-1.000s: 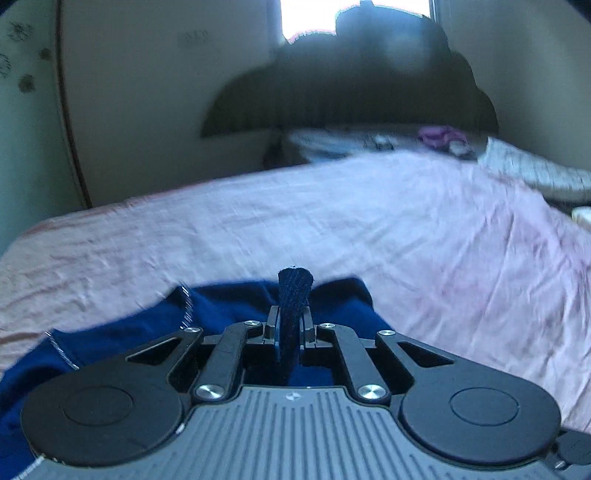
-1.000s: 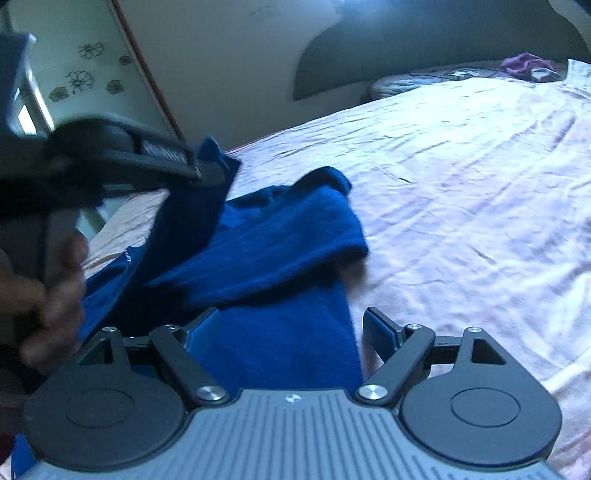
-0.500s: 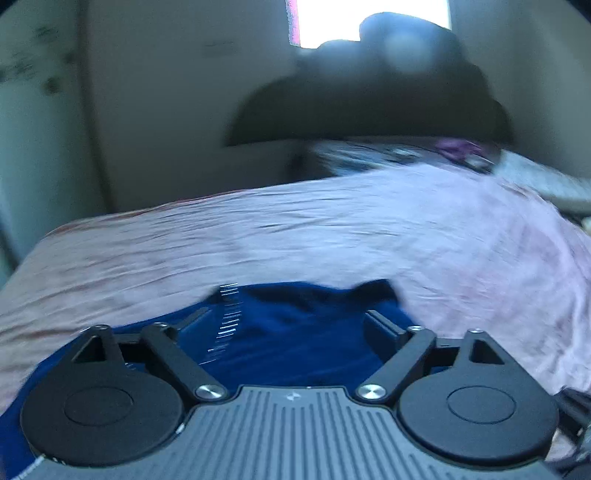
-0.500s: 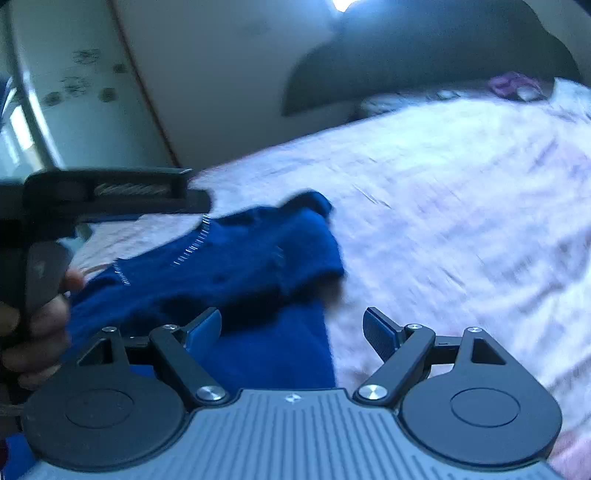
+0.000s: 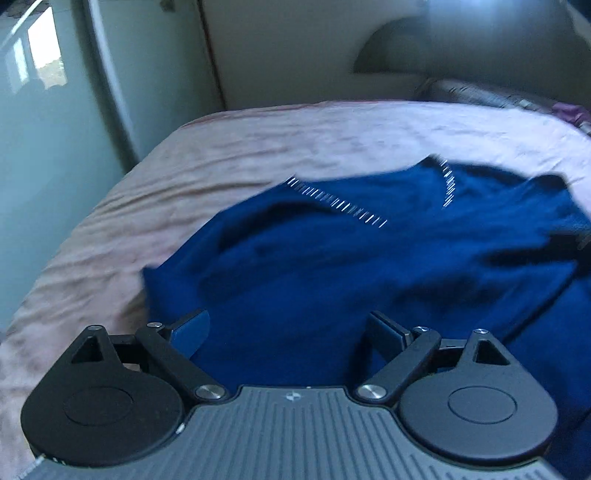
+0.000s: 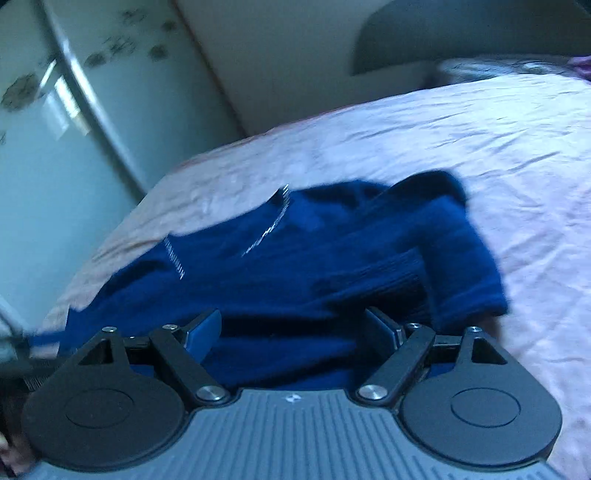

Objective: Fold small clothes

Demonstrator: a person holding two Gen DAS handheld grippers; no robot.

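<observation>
Left wrist view: the left tool (image 5: 286, 328) hangs wide open and empty over the blue sweater (image 5: 369, 258), rumpled on the bed (image 5: 258, 147).

Right wrist view: the right tool (image 6: 295, 330) is open too, with one sleeve (image 6: 454, 254) thrown across. Folding looks barely started.

both views are dim with a cold bluish cast. motion blur smears the blue garment (image 5: 369, 266) in the left wrist view, drawing its white stitching into streaks, and softens it in the right wrist view too. daylight glare shows as bright patches on the glossy wardrobe door (image 5: 40, 66) at upper left. the pink bedsheet (image 6: 461, 122) is brightest toward the right. fisheye distortion bends the wardrobe edges and darkens the corners. the far headboard (image 6: 461, 33) is a soft dark shape.
</observation>
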